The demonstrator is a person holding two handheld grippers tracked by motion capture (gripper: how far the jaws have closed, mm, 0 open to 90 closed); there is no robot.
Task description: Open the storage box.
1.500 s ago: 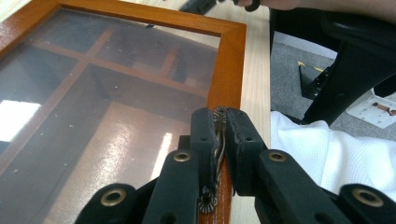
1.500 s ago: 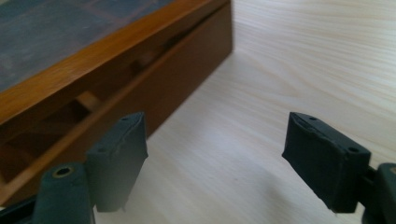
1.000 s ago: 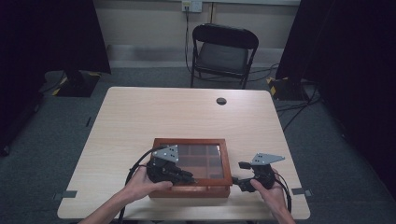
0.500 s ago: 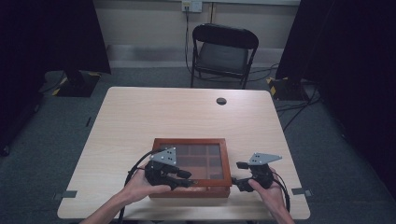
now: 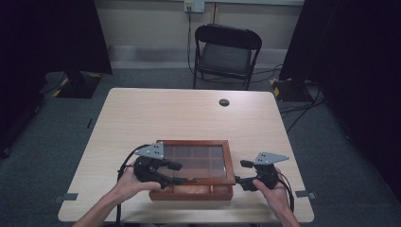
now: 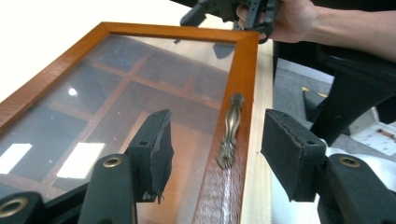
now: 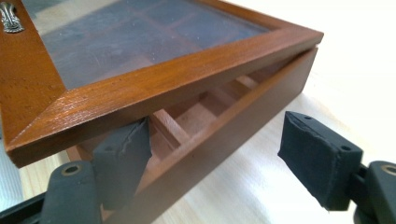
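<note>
A pale wooden tabletop (image 5: 142, 118) is seen from the high view, and a shallow wooden box (image 5: 194, 187) with a glass lid (image 5: 196, 158) is placed near its front edge, between the two hands. A small dark round object (image 5: 224, 102) is seen well apart from it, toward the far edge. Inside the box, wooden dividers (image 7: 187, 116) are seen through the gap on the right side, where the lid is held raised a little above the box wall. The left hand-held gripper (image 6: 215, 140) is held over the front frame of the lid; its jaws have just been opening and now stand apart on either side of a small brass handle (image 6: 231, 130), neither pad pressing on it. The right hand-held gripper (image 7: 210, 154) is held at the box's right corner, one pad tucked under the lid's edge into the gap and the other outside the wall; its jaws stand partly open, and a firm grip on the wall is not shown. With the handle released, the lid is judged to be propped by that single pad alone, so it could drop shut if the pad slips out. The box could also be pushed across the tabletop, since nothing steadies it.
</note>
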